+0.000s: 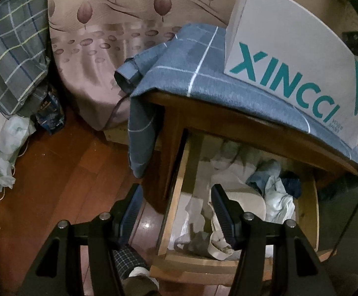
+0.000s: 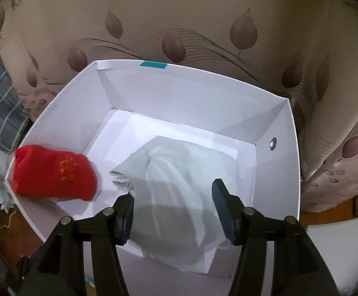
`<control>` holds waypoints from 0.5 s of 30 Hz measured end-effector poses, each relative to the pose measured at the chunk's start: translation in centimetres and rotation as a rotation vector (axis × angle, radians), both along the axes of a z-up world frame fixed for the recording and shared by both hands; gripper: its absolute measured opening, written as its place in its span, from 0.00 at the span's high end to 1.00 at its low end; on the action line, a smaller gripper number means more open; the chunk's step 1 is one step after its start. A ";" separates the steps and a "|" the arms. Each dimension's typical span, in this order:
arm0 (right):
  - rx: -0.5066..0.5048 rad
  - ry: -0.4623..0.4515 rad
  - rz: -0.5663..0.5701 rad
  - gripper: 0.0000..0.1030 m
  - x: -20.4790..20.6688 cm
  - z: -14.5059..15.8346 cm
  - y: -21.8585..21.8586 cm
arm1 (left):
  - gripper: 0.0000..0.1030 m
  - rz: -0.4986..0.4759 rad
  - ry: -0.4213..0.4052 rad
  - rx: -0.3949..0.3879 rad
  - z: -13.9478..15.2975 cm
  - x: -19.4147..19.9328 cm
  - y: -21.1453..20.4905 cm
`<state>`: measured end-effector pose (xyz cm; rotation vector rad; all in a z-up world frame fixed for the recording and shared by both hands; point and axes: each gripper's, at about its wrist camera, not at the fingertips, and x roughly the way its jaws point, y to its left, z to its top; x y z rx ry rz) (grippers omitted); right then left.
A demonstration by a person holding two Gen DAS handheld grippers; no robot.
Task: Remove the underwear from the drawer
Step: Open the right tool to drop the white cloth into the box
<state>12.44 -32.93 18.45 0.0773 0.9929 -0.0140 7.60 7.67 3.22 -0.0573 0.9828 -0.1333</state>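
2 tools released; soft crumpled underwear in wooden drawer, pale folds in white box.

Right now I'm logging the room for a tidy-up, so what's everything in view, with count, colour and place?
open wooden drawer: one, light brown, pulled out of the nightstand
crumpled clothes: several, white, grey, blue, inside that drawer
blue checked cloth: one, draped over the nightstand top
white cardboard box with teal lettering: one, standing on that cloth
pale folded garment: one, whitish, lying in the box
red sock-like piece: one, over the box's left rim
floral bedspread: one, beige, behind the box
wooden floor: reddish brown, left of the nightstand
left claw: open, above the drawer edge
right claw: open, over the pale garment
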 end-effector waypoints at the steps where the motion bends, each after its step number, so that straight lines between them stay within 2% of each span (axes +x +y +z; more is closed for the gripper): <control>1: 0.011 -0.010 0.001 0.48 -0.5 0.4 0.0 | 0.43 -0.003 0.001 0.007 -0.1 0.0 -0.1; 6: 0.032 -0.063 0.019 0.44 -4.4 3.0 0.0 | 0.43 -0.025 0.011 0.045 -0.6 -0.1 -0.9; 10: 0.035 -0.062 0.052 0.42 -8.1 4.3 0.3 | 0.43 -0.042 0.016 0.063 -0.9 0.0 -1.4; 13: 0.036 -0.034 0.086 0.38 -11.0 3.9 0.7 | 0.43 -0.047 0.030 0.071 -1.2 0.0 -1.5; 15: 0.040 0.015 0.116 0.37 -13.0 2.5 1.3 | 0.43 -0.042 0.035 0.069 -1.3 0.1 -1.4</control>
